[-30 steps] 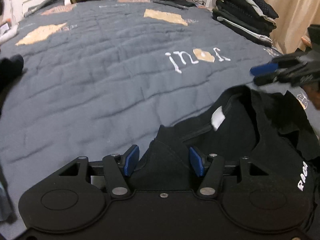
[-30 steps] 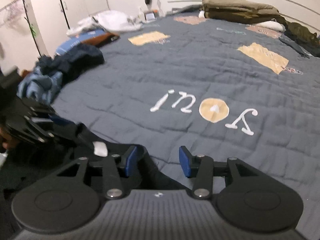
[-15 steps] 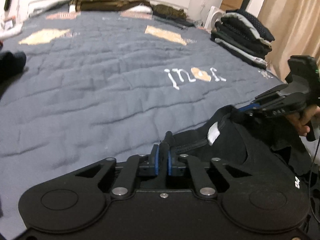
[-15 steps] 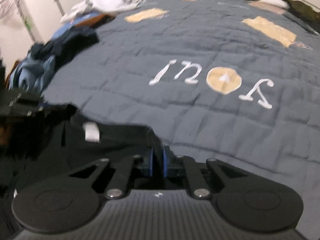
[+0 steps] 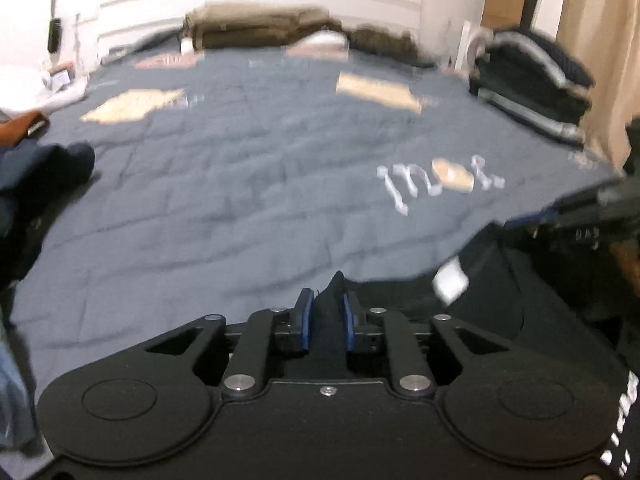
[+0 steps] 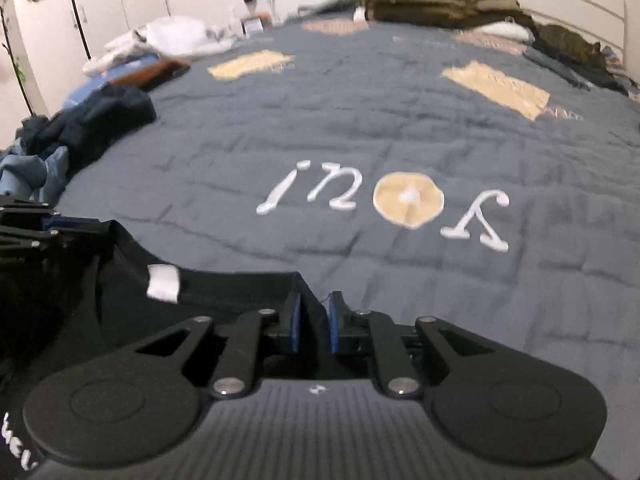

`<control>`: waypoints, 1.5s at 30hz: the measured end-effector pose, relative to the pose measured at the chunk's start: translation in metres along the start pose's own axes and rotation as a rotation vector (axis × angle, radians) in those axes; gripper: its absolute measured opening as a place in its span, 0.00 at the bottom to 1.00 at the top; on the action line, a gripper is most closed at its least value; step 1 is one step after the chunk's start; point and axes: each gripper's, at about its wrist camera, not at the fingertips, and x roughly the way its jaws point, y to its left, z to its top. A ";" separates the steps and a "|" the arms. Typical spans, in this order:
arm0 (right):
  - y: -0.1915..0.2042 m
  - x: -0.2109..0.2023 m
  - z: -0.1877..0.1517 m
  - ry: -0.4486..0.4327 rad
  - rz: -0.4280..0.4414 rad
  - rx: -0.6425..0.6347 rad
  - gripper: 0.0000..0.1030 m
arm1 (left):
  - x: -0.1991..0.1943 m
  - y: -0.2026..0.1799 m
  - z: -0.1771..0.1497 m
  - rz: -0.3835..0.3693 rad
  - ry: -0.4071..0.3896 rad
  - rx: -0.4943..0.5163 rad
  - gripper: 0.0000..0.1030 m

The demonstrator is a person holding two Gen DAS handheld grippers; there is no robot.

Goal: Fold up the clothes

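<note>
Left gripper (image 5: 325, 316): your blue pads are pinched on a fold of the black shirt (image 5: 492, 320), cloth bunched up between them.
Right gripper (image 6: 314, 322): same story on your other side, pads clamped on a peak of the shirt's edge, a thin wedge of fabric poking up between them.
Black shirt: it's stretched between your two grippers at the near edge of the bed, collar side facing the cameras, the white neck tag (image 6: 163, 283) showing inside the neckline; white lettering peeks out at the lower corner in both views, too cropped to read.
Grey quilt (image 6: 360, 128): spread flat over the bed ahead of you, white script letters and a tan round patch (image 6: 408, 199) just past the shirt.
Folded stack (image 5: 532, 80): dark clothes piled at the far right edge in your left view, well apart from the shirt.
Loose pile (image 6: 80, 124): dark and blue clothes heaped at the left edge in your right view.
</note>
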 end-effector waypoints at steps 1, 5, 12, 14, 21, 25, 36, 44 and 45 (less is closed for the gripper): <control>0.001 -0.006 0.001 -0.003 0.002 0.010 0.14 | -0.011 0.000 -0.001 0.001 -0.019 -0.011 0.25; 0.012 -0.061 0.001 -0.092 0.033 0.022 0.24 | -0.059 -0.001 -0.004 -0.003 -0.104 -0.031 0.36; 0.034 -0.159 -0.031 -0.171 0.019 0.081 0.45 | -0.144 -0.035 -0.026 0.005 -0.179 0.002 0.47; 0.040 -0.180 -0.049 -0.175 0.006 0.091 0.45 | -0.164 -0.046 -0.037 -0.003 -0.184 -0.013 0.48; 0.064 -0.224 -0.121 -0.130 -0.046 0.112 0.47 | -0.207 -0.084 -0.084 -0.047 -0.156 -0.039 0.53; 0.082 -0.238 -0.158 -0.095 -0.048 0.102 0.48 | -0.219 -0.100 -0.110 -0.054 -0.142 -0.062 0.54; 0.123 -0.257 -0.228 -0.117 -0.072 0.117 0.50 | -0.242 -0.128 -0.168 -0.027 -0.124 -0.150 0.58; 0.129 -0.260 -0.252 -0.140 -0.083 0.140 0.50 | -0.252 -0.135 -0.186 0.055 -0.145 -0.128 0.59; 0.132 -0.261 -0.253 -0.143 -0.081 0.119 0.50 | -0.254 -0.135 -0.188 0.059 -0.147 -0.130 0.59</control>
